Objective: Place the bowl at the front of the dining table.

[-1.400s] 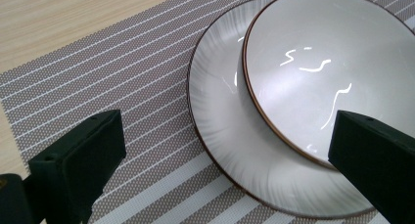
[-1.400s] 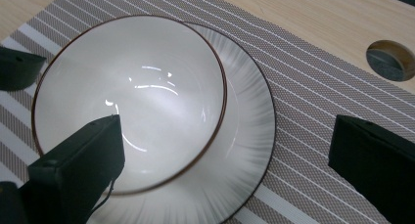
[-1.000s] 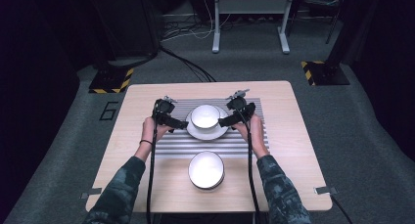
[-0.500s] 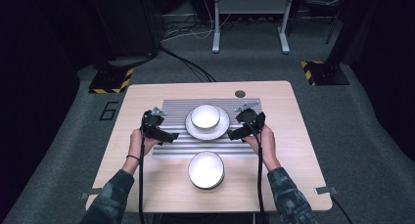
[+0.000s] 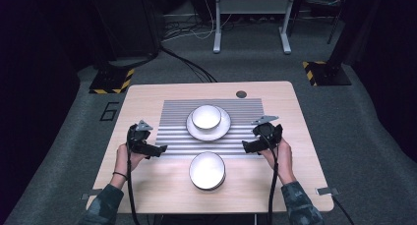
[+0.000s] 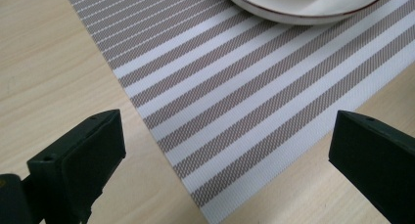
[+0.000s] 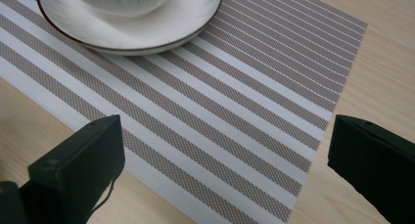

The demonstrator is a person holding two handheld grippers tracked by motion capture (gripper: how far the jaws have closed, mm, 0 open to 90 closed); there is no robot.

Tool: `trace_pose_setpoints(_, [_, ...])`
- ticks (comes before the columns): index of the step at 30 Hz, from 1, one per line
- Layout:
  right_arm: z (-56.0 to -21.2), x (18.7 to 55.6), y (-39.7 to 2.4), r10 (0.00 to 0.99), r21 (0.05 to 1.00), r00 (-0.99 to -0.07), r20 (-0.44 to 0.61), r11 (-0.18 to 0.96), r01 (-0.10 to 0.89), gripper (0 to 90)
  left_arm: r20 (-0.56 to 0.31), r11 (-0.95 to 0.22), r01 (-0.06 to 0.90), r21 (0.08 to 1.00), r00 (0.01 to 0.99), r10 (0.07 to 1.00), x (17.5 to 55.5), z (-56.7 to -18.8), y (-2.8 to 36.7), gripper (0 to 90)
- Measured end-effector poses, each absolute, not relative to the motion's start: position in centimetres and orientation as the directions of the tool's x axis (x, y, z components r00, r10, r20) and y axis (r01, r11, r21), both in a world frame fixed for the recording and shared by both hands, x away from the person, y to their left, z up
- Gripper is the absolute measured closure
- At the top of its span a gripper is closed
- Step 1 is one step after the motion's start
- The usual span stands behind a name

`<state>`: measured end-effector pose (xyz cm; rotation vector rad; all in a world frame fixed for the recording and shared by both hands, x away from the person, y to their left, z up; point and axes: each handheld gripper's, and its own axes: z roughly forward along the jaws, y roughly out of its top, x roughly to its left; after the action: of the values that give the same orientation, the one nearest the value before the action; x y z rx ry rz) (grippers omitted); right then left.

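Left gripper (image 5: 156,150) in the high view: held in the person's left hand (image 5: 124,157) over the near left corner of the striped placemat (image 5: 177,114), jaws pointing right toward the table's middle. Right gripper (image 5: 247,147) mirrors it at the mat's near right corner, held in the right hand (image 5: 281,154), jaws pointing left. Each carries a grey three-cornered plate on top and trails a black cable toward the near edge. Neither touches any dish. On the mat's middle: a white plate (image 5: 222,128) with a white bowl (image 5: 206,117) sitting in it. Just off the mat's near edge, on the bare wooden table (image 5: 300,117), a second white bowl (image 5: 207,170) stands between the two grippers. A small dark round hole (image 5: 241,94) sits near the table's far edge.

Left gripper view: both black jaws stand wide apart, nothing between them. Below them, the placemat's corner (image 6: 244,111) lies over light wood. The plate's rim (image 6: 298,11), with a thin dark edge line, shows at the top.

Right gripper view: jaws likewise spread wide and empty. The mat (image 7: 274,87) runs diagonally under them. Plate (image 7: 161,33) at upper left with the bowl's ribbed base (image 7: 122,1) resting on it, slightly blurred.
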<state>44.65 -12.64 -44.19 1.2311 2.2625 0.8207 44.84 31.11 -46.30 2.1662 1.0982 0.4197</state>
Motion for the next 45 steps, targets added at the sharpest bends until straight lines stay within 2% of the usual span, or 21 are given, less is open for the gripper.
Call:
trace_pose_setpoints(5, [-44.7,43.3,-13.8,0.864,0.684,-0.495,-0.09,0.415,0.601,0.0,-0.028,-0.407,0.583,0.703,0.595,0.803,43.6,-46.4,31.8,0.3])
trace_pose_setpoints(15, [-46.1,41.2,-15.6,0.882,0.683,-0.462,-0.099,0.397,0.613,0.0,-0.004,-0.42,0.578,0.699,0.591,0.807,41.4,-47.5,32.4,0.4])
trace_pose_setpoints(24, [-48.1,39.1,-17.0,0.899,0.689,-0.434,-0.057,0.35,0.634,0.0,-0.01,-0.413,0.58,0.702,0.589,0.808,39.8,-48.5,32.5,0.5])
trace_pose_setpoints(30, [-49.4,37.7,-18.4,0.915,0.695,-0.397,-0.069,0.33,0.639,0.0,0.049,-0.441,0.574,0.69,0.571,0.82,38.1,-50.1,32.2,0.5])
trace_pose_setpoints(34, [-50.3,37.1,-19.4,0.927,0.699,-0.372,-0.056,0.302,0.649,0.0,0.04,-0.42,0.585,0.694,0.551,0.833,37.5,-51.2,32.2,0.6])
trace_pose_setpoints(40, [-51.9,36.9,-20.5,0.937,0.671,-0.337,-0.091,0.308,0.674,0.0,0.031,-0.421,0.608,0.673,0.546,0.837,37.3,-52.5,31.9,1.3])
trace_pose_setpoints(45, [-53.0,36.9,-21.9,0.945,0.718,-0.326,0.002,0.225,0.658,0.0,-0.008,-0.349,0.601,0.719,0.509,0.86,37.1,-53.1,32.2,4.0])
